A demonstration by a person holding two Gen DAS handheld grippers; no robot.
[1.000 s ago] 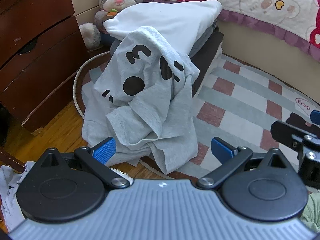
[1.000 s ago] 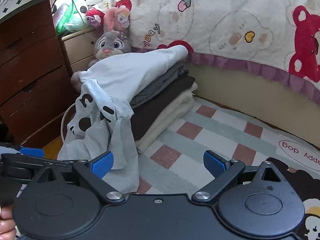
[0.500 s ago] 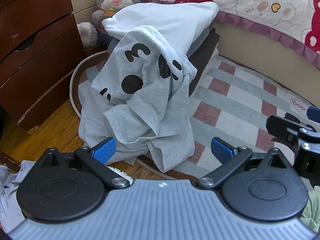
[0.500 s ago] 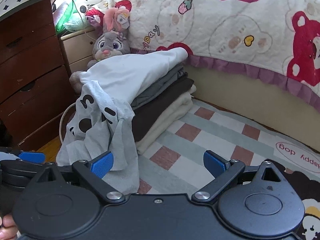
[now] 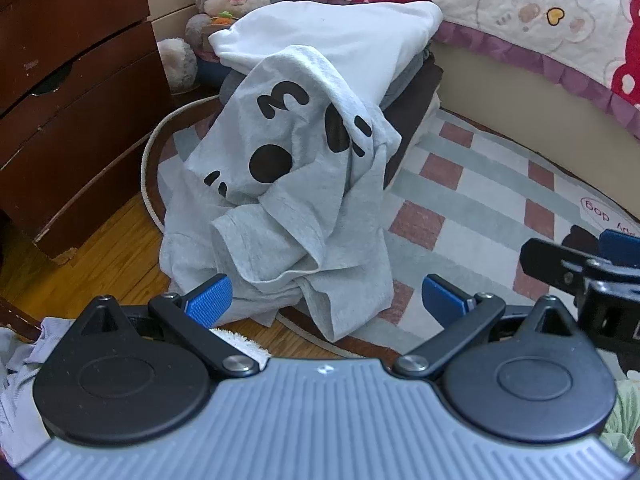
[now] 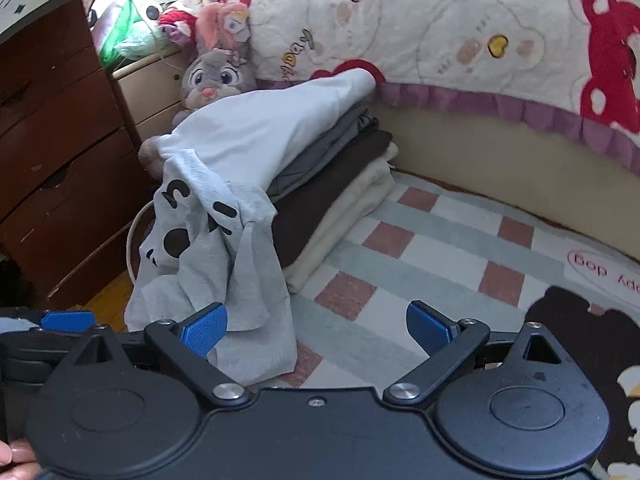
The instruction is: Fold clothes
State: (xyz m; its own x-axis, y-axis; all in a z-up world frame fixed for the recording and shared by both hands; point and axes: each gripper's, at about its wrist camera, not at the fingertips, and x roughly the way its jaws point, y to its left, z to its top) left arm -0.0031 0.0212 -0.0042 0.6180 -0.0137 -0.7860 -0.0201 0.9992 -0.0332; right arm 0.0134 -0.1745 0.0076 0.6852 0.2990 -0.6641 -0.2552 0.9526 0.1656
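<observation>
A crumpled grey T-shirt with black print hangs down the front of a stack of folded clothes and spills onto the rug. A white garment tops the stack, above grey, brown and cream layers. My left gripper is open just short of the shirt's lower hem, nothing between its blue pads. My right gripper is open too, its left pad near the shirt's bottom edge. The right gripper's arm shows at the right of the left wrist view.
A checked rug covers the floor beside the stack. A dark wooden dresser stands at the left, a bed with a bear-print quilt behind. A grey plush rabbit sits behind the stack. Pale cloth lies at bottom left.
Both grippers have shifted slightly, the left one rightward and a little nearer the grey shirt. The clothes have not moved. Both stay open.
</observation>
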